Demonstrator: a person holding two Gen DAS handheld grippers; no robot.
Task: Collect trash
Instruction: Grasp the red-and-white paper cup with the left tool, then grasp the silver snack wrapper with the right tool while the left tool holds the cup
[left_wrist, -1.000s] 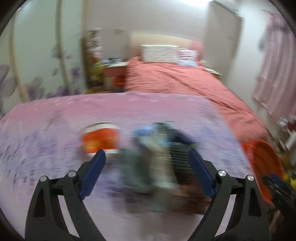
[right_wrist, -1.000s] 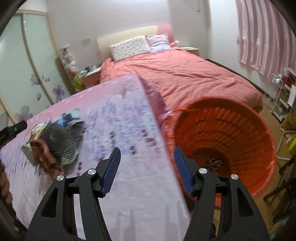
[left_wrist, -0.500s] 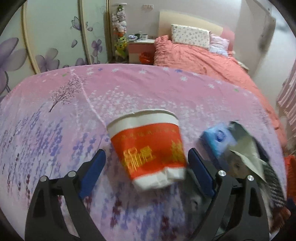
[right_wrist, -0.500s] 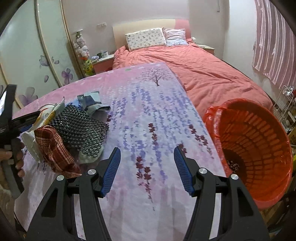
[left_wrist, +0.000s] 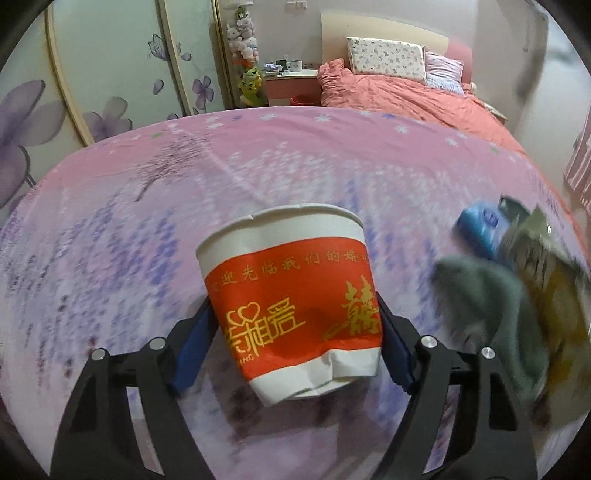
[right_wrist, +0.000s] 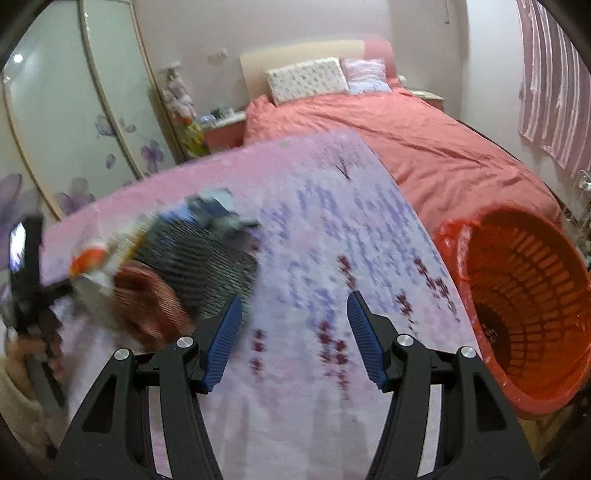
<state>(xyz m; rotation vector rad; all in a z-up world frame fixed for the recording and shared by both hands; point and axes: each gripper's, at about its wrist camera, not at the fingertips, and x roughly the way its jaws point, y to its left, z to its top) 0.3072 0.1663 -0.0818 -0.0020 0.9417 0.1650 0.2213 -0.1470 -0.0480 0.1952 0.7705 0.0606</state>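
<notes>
A dented red and white paper cup (left_wrist: 295, 299) stands on the pink flowered tablecloth (left_wrist: 147, 206), between the blue pads of my left gripper (left_wrist: 293, 332); the pads sit at its sides, and contact is unclear. The cup also shows blurred in the right wrist view (right_wrist: 90, 258). A pile of trash lies to its right: a blue packet (left_wrist: 480, 225), a grey cloth (left_wrist: 491, 295), a black mesh piece (right_wrist: 207, 262) and a red checked cloth (right_wrist: 147, 306). My right gripper (right_wrist: 295, 339) is open and empty over the table, right of the pile.
An orange plastic basket (right_wrist: 524, 302) stands on the floor off the table's right edge. A bed with a coral cover (right_wrist: 406, 140) lies behind the table. Wardrobe doors with flower prints (left_wrist: 110, 74) and a nightstand (left_wrist: 288, 81) are at the back left.
My left gripper has moved forward so the cup now sits between its pads, and the jaws have narrowed. My right gripper has swung left and closer to the pile, still open.
</notes>
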